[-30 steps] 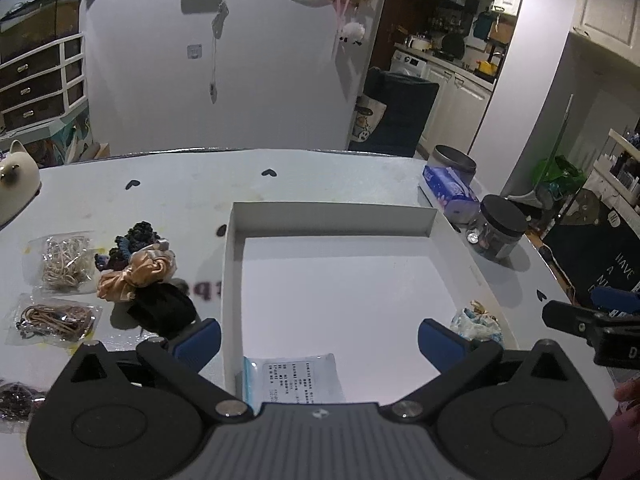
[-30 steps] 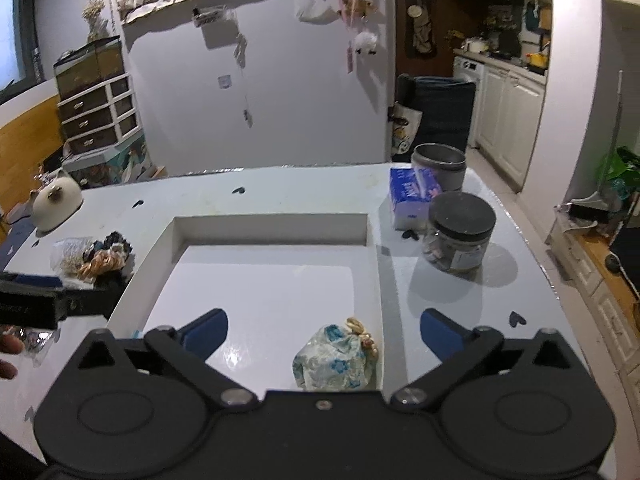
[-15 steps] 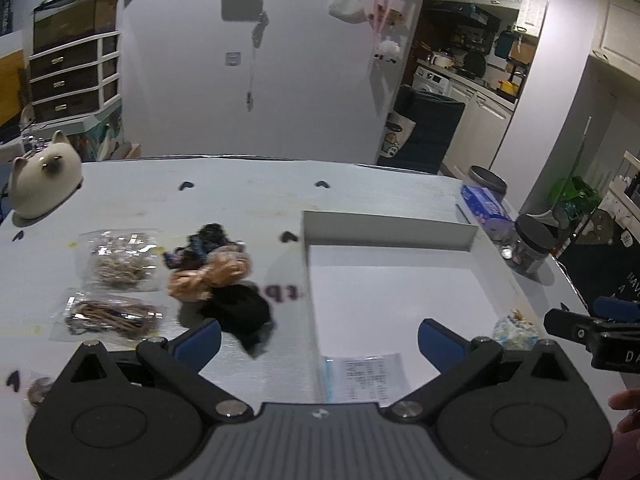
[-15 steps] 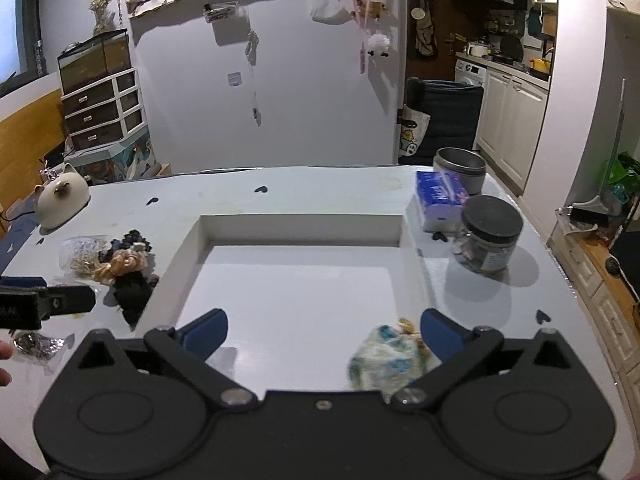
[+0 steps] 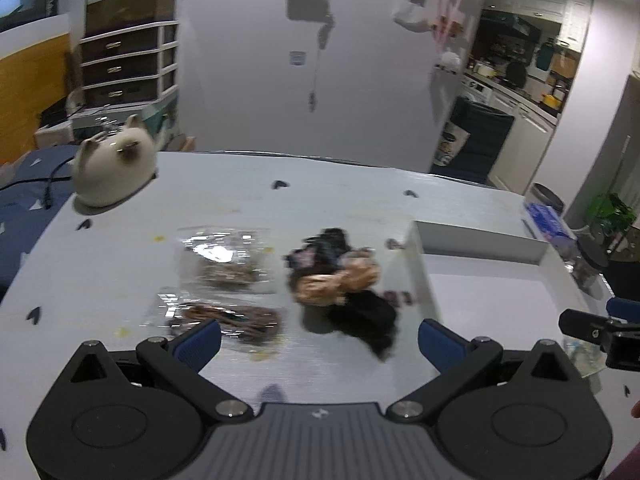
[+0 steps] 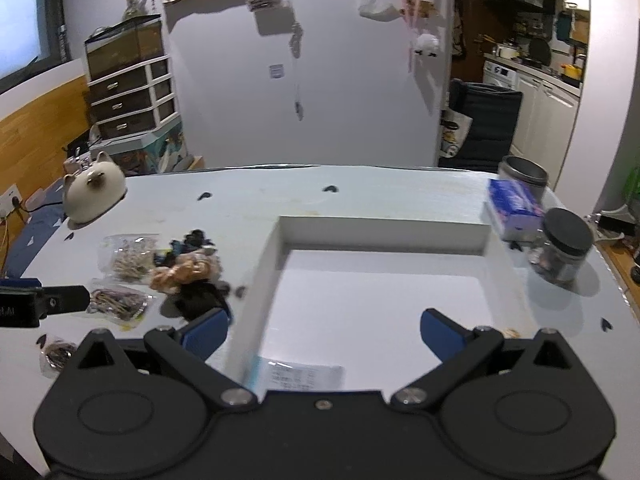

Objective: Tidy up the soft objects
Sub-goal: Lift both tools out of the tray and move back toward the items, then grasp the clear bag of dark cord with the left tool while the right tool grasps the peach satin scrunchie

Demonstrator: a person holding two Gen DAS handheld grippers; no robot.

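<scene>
A pile of scrunchies lies left of the white box point(image 5: 416, 264): a peach one point(image 5: 340, 280), a black one point(image 5: 368, 316) and a dark patterned one point(image 5: 320, 248). My left gripper point(image 5: 318, 340) is open and empty, just short of the black scrunchie. My right gripper point(image 6: 324, 330) is open and empty over the near part of the box point(image 6: 384, 228). A clear packet with a printed label point(image 6: 300, 376) lies in the box's near left corner. The scrunchie pile point(image 6: 188, 272) also shows in the right wrist view.
Clear bags of hair ties point(image 5: 224, 264) point(image 5: 232, 320) lie left of the scrunchies. A cat-shaped ceramic point(image 5: 112, 172) stands at the far left. A blue tissue pack point(image 6: 514, 204), a dark-lidded jar point(image 6: 564, 244) and a metal tin point(image 6: 522, 172) stand right of the box.
Both grippers have swung left. The scrunchie pile has come between my left gripper's fingers. The floral pouch has left the right view's middle.
</scene>
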